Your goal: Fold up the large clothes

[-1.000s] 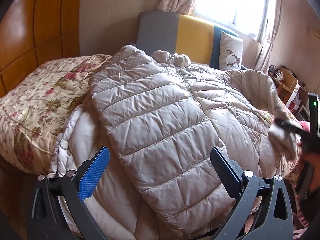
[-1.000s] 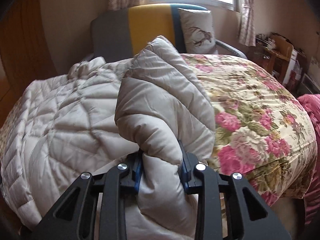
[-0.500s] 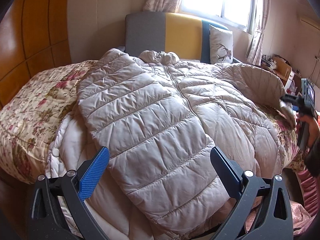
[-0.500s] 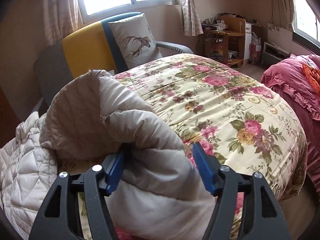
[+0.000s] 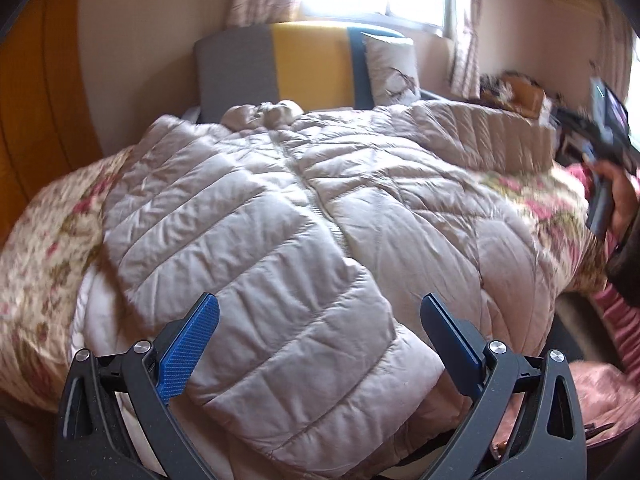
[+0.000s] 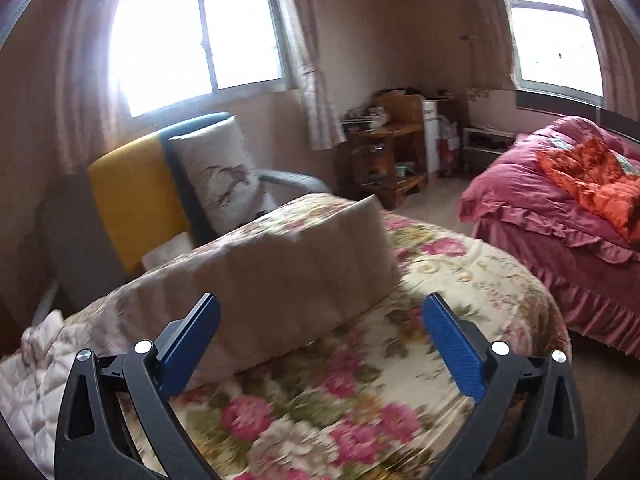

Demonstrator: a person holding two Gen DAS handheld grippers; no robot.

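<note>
Quilted beige down jacket [image 5: 280, 240] is judged light, puffy, slippery; hems are best gripped. Left gripper [image 5: 320, 344] is spread wide, empty; right gripper [image 6: 320, 344] is opening, seemingly clear of the sleeve [image 6: 288, 264].

Blurred by motion at three o'clock: right gripper [image 5: 600, 128], jaw state unreadable there. Cut off at six o'clock: puffer jacket [image 5: 280, 240] hem. Smeared: floral quilt [image 6: 360, 400] pattern.

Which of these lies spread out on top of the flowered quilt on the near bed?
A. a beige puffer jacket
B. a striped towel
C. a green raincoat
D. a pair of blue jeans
A: in the left wrist view a quilted beige puffer jacket, its zip running up the middle, lies spread over the flowered quilt.
</note>
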